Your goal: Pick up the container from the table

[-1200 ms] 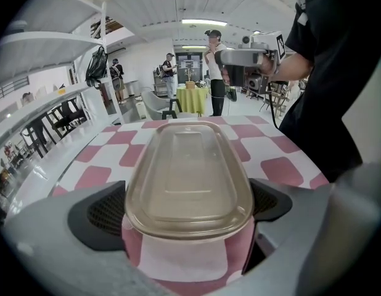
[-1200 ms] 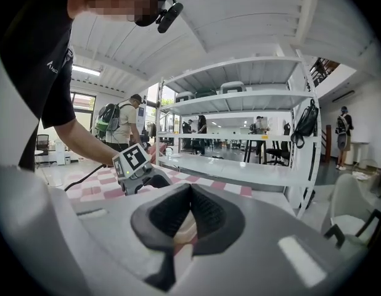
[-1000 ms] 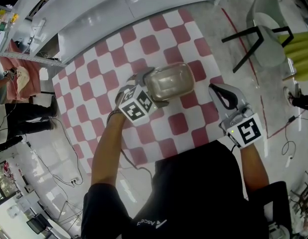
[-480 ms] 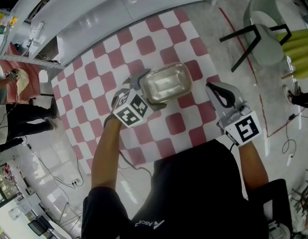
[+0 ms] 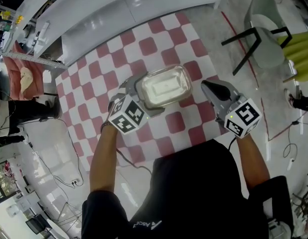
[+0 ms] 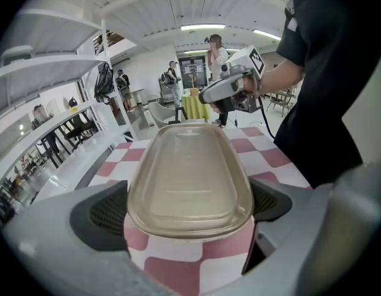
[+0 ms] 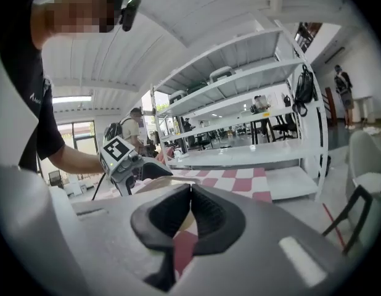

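Left gripper view shows the left claw (image 6: 190, 211) clamped on the near end of the clear lidded container (image 6: 187, 171), which looks raised just off the checked tabletop (image 6: 264, 156). The right claw (image 5: 210, 87) hangs beside it, jaws together and empty. The pick-up seems nearly done; only lifting the container well clear remains.

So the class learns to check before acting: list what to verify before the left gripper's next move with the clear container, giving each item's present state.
1. Left gripper jaws clamp the container on both sides: ok.
2. Container sits level, lid on: ok.
3. Container's base clear of the table: cannot tell.
4. Right gripper shut, empty, apart from the container: ok.
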Demonstrator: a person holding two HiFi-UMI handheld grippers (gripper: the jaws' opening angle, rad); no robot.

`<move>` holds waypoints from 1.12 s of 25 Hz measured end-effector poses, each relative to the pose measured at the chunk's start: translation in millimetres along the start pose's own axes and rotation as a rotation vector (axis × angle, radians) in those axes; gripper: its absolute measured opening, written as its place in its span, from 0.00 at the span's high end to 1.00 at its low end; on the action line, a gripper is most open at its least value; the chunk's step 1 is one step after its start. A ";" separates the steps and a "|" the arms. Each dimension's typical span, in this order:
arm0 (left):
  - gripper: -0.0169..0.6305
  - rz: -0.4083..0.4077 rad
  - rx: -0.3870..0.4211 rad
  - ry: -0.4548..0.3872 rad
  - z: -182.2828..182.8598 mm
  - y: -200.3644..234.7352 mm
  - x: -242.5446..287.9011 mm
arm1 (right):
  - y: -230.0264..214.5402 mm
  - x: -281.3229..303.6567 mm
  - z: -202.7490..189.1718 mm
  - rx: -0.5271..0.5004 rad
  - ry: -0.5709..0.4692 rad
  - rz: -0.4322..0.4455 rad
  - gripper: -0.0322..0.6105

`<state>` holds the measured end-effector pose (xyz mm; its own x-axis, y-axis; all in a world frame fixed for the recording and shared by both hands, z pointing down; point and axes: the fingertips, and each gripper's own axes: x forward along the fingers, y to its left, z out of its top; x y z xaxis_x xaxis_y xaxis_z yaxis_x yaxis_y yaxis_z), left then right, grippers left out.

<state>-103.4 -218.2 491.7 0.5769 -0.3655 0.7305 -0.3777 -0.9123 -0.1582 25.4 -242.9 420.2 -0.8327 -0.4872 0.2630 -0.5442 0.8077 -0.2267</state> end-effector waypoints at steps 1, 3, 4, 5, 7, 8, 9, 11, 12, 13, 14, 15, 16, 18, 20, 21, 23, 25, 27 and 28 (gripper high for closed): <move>0.05 0.005 0.002 -0.001 1.8 -1.0 -3.3 | 0.0 2.1 -1.2 0.057 0.002 0.027 0.91; 0.05 0.016 0.006 -0.003 6.1 -3.4 -9.4 | 0.6 7.2 -5.5 0.170 0.017 0.086 0.67; 0.05 0.021 0.009 -0.005 8.7 -5.0 -12.4 | 1.1 9.7 -7.7 0.224 0.024 0.113 0.65; 0.05 0.026 0.013 -0.008 11.8 -6.8 -15.5 | 1.8 12.2 -9.5 0.284 0.027 0.142 0.62; 0.05 0.034 0.027 -0.014 19.0 -10.9 -21.7 | 4.9 17.4 -10.1 0.419 0.023 0.211 0.52; 0.05 0.039 0.035 -0.018 22.6 -12.9 -24.6 | 7.0 20.2 -9.9 0.481 0.022 0.245 0.49; 0.05 0.043 0.044 -0.021 25.9 -15.0 -27.1 | 9.2 22.9 -10.2 0.532 0.025 0.275 0.47; 0.05 0.050 0.059 -0.028 31.4 -19.3 -31.1 | 14.7 28.0 -13.0 0.607 0.044 0.325 0.43; 0.05 0.053 0.066 -0.032 33.6 -21.6 -32.5 | 18.0 30.0 -14.9 0.637 0.054 0.348 0.42; 0.05 0.055 0.073 -0.034 35.6 -24.0 -33.7 | 21.4 31.5 -16.5 0.667 0.063 0.371 0.41; 0.05 0.057 0.080 -0.037 37.6 -26.2 -34.7 | 24.9 32.7 -17.5 0.696 0.069 0.391 0.41; 0.05 0.057 0.088 -0.040 39.7 -28.5 -35.4 | 28.3 33.5 -18.2 0.723 0.072 0.410 0.41; 0.05 0.056 0.095 -0.043 41.7 -30.8 -35.9 | 31.6 34.1 -18.6 0.747 0.073 0.427 0.41; 0.05 0.051 0.107 -0.052 45.3 -34.9 -36.3 | 37.2 35.2 -17.8 0.779 0.071 0.455 0.41; 0.05 0.045 0.114 -0.060 47.5 -38.2 -36.0 | 42.1 35.9 -16.0 0.795 0.068 0.473 0.42; 0.05 0.042 0.116 -0.064 48.1 -39.5 -35.5 | 44.2 36.1 -15.8 0.799 0.070 0.479 0.42; 0.05 0.038 0.121 -0.070 49.1 -41.1 -34.5 | 46.4 36.5 -16.5 0.810 0.074 0.485 0.53; 0.05 0.037 0.123 -0.073 49.1 -41.1 -33.8 | 47.0 37.2 -16.2 0.847 0.067 0.492 0.58; 0.05 0.031 0.123 -0.073 48.4 -41.0 -32.7 | 45.4 37.8 -17.4 0.884 0.064 0.484 0.60; 0.05 0.028 0.126 -0.074 47.9 -41.1 -31.8 | 44.9 38.2 -18.2 0.902 0.065 0.479 0.61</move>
<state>-71.5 -177.9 443.2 0.6208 -0.3995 0.6746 -0.3035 -0.9158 -0.2631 -28.9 -219.2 437.0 -0.9903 -0.1387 0.0035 -0.0522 0.3495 -0.9355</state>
